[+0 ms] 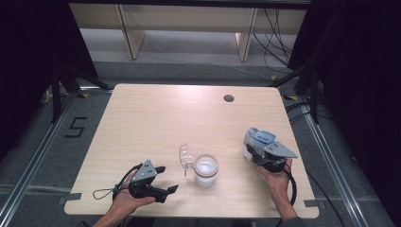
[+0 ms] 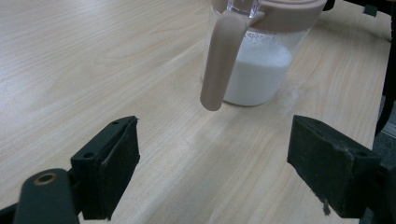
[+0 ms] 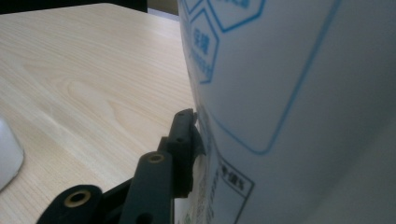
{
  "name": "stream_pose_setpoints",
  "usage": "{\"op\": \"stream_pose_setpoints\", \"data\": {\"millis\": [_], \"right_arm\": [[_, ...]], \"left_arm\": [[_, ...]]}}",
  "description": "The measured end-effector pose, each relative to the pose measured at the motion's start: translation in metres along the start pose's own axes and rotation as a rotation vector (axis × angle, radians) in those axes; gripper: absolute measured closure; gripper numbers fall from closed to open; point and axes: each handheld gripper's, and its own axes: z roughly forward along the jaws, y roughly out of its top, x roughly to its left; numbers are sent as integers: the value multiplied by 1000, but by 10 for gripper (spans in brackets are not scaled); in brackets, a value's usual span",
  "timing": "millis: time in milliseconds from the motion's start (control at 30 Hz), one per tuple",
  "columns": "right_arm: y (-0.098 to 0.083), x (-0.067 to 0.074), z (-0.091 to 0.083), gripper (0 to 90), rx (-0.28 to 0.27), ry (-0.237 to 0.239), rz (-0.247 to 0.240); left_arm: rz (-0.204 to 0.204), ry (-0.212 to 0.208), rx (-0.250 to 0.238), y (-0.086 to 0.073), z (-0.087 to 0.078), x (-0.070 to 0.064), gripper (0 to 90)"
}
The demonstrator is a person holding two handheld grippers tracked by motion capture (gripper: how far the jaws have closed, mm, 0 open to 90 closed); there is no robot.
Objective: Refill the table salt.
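The table (image 1: pixel 156 113) is pale wood with rounded corners and a small dark hole (image 1: pixel 229 98) near its far edge, right of the middle.

Near the right edge, toward the front, stands a white bag (image 1: pixel 255 139) printed in blue. The right gripper (image 1: pixel 259 150) is at it, held by a hand that comes in over the front right corner. In the right gripper view the bag (image 3: pixel 299 93) sits against the inner face of the one jaw that shows. The other jaw is hidden, so I cannot tell whether the bag is clamped or loose.

A clear jug (image 1: pixel 206 170) with white powder in the bottom stands near the front edge, about midway along it, its lid (image 1: pixel 186 157) tipped up on its left side. In the left gripper view the jug (image 2: pixel 257 70) has a beige rim and a beige handle (image 2: pixel 222 58).

The left gripper (image 1: pixel 163 182) lies level by the front left part of the table. Its jaws are spread wide and grip nothing, pointing at the jug but apart from it.
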Motion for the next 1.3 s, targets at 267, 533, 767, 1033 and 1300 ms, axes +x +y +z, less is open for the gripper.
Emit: {"op": "stream_pose_setpoints", "data": {"millis": [267,533,767,1033,1300], "right_arm": [[1,1,-2,534,-12,-20,22],[2,3,-3,429,-26,-40,35],[2,2,-9,373,-32,-51,43],[2,7,-15,342,-14,-64,45],[1,8,-30,320,-5,-72,50]], "left_arm": [[0,-6,-6,0,0,0,161],[8,2,3,0,-1,0,161],[-1,2,-10,0,0,0,161],[7,2,1,0,-1,1,161],[5,-4,-5,0,-1,1,161]]}}
